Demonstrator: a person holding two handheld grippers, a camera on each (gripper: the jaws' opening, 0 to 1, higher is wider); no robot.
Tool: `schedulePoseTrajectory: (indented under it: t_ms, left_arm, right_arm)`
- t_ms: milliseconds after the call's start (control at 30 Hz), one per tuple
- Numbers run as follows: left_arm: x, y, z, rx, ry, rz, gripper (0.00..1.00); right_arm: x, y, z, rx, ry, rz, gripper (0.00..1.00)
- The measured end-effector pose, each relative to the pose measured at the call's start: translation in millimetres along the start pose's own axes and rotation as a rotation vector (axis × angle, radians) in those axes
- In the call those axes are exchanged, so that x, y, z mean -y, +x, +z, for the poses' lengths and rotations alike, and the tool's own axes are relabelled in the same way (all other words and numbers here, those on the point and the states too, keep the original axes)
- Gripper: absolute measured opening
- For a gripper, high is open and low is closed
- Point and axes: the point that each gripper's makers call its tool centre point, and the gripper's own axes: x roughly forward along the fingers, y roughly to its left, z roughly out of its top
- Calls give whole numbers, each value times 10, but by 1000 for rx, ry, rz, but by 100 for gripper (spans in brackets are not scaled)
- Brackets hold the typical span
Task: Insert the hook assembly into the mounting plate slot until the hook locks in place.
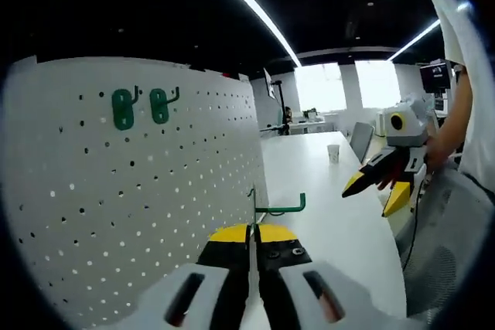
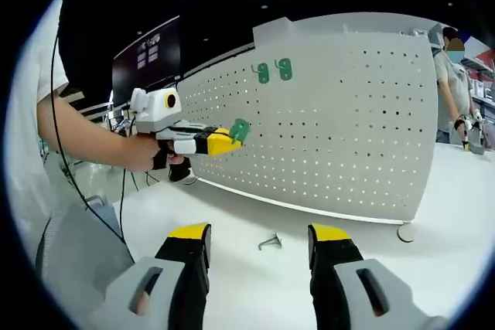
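Two green hooks (image 1: 141,107) already hung side by side high on the white pegboard (image 1: 139,191) in the left gripper view, and a third green hook (image 1: 277,208) was clamped between the shut jaws of the left gripper (image 1: 253,239), just right of the board's edge. Far right, the right gripper (image 1: 377,191) hovered over the white table (image 1: 332,222), jaws apart, held by a hand (image 1: 435,152).

In the right gripper view, the right gripper (image 2: 259,239) stood wide apart and empty above one grey hook (image 2: 270,242) lying on the table (image 2: 232,276). The left gripper (image 2: 232,138) held its green hook (image 2: 240,130) against the pegboard (image 2: 348,129), below the two mounted hooks (image 2: 274,72).

L claw (image 1: 253,246) clamped on green hook (image 1: 278,208), pegboard (image 1: 139,191) beside
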Motion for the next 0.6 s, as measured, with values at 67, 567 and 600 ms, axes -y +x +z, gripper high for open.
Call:
schedulePoseTrajectory:
  t_ms: [67,567,600]
  left_arm:
    - [-2,-29,85,34,-10,15,1]
    - [-3,-206,329,142,-68,91,1]
    - [7,-213,339,143,-66,93,1]
  right_arm:
    - [-2,-4,0,2,5,1,49]
    - [7,-17,37,25,15,-2,49]
    - [7,-18,40,26,15,-3,49]
